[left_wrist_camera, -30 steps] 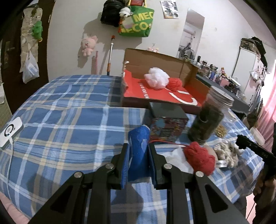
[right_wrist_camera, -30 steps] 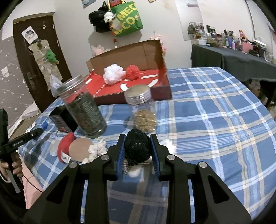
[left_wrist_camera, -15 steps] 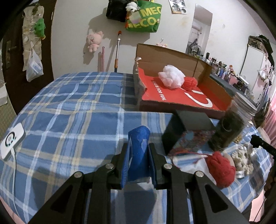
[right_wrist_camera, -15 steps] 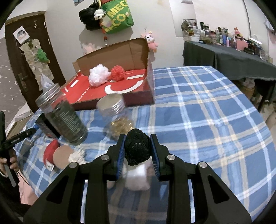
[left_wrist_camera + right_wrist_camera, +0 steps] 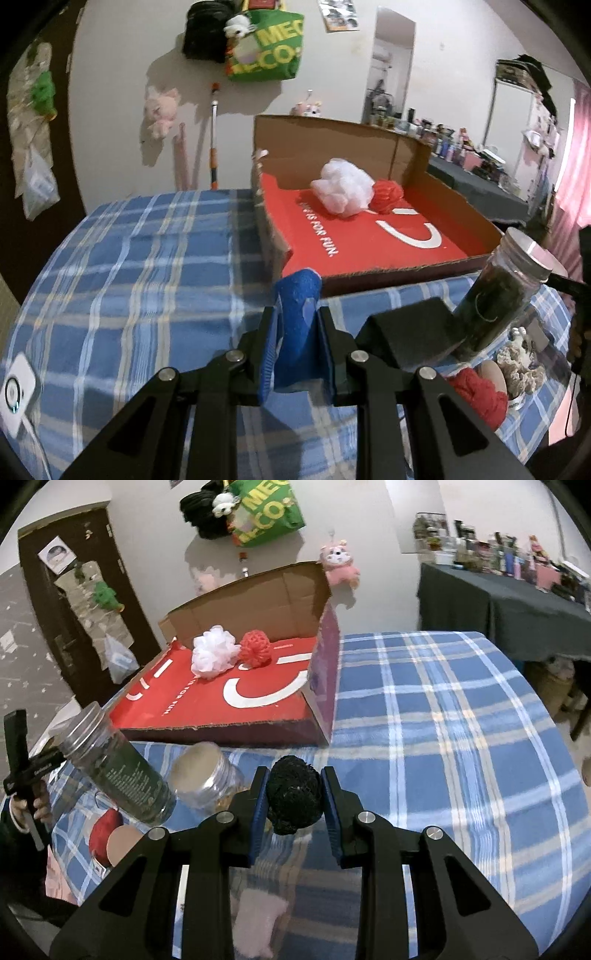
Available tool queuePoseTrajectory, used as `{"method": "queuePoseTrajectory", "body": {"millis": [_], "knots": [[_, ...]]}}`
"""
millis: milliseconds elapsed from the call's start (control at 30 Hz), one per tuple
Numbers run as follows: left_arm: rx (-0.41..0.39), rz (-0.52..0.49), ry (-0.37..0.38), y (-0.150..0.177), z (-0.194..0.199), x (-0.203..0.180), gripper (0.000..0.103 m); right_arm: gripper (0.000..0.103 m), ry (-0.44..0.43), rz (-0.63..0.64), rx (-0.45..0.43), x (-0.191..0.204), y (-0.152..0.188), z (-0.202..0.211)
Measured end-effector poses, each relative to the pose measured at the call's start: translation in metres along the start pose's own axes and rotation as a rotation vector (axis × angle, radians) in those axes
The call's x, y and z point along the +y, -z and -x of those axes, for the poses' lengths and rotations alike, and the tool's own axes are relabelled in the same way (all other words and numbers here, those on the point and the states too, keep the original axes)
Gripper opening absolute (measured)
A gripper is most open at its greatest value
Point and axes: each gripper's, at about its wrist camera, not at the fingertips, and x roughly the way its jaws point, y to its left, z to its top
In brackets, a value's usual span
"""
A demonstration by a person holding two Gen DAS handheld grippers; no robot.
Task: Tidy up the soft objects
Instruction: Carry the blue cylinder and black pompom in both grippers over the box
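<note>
My left gripper (image 5: 297, 343) is shut on a blue sponge (image 5: 296, 325), held above the checked tablecloth just before the near edge of the open cardboard box (image 5: 388, 271). The box has a red lining and holds a white puff (image 5: 341, 190) and a red puff (image 5: 388, 192). My right gripper (image 5: 293, 797) is shut on a black mesh puff (image 5: 293, 797), held above the table in front of the same box (image 5: 258, 734), where the white puff (image 5: 214, 657) and red puff (image 5: 255, 650) lie.
A tall dark-filled jar (image 5: 495, 299) and a black box (image 5: 410, 339) stand right of my left gripper. A short jar (image 5: 207, 779), a red puff (image 5: 105, 827), a tan disc (image 5: 123, 843) and a pale soft piece (image 5: 258, 919) lie near my right gripper. A white device (image 5: 14, 395) lies at the left edge.
Both grippers have moved forward toward the cardboard box, each still holding its object. The box looks larger and nearer in both views.
</note>
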Motion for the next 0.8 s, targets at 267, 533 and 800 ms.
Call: {"method": "queuePoseTrajectory", "body": {"millis": [267, 533, 800], "knots": [[-0.014, -0.057, 0.056, -0.020, -0.005, -0.003, 0.023, 0.027, -0.080, 0.041, 0.004, 0.000, -0.022, -0.011], [-0.001, -0.128, 0.089, -0.050, -0.021, -0.022, 0.023, 0.027, -0.156, 0.085, 0.001, 0.012, -0.053, -0.023], [0.052, -0.154, 0.070, -0.089, -0.056, -0.041, 0.023, 0.027, -0.131, 0.164, 0.040, 0.040, -0.099, -0.057]]}}
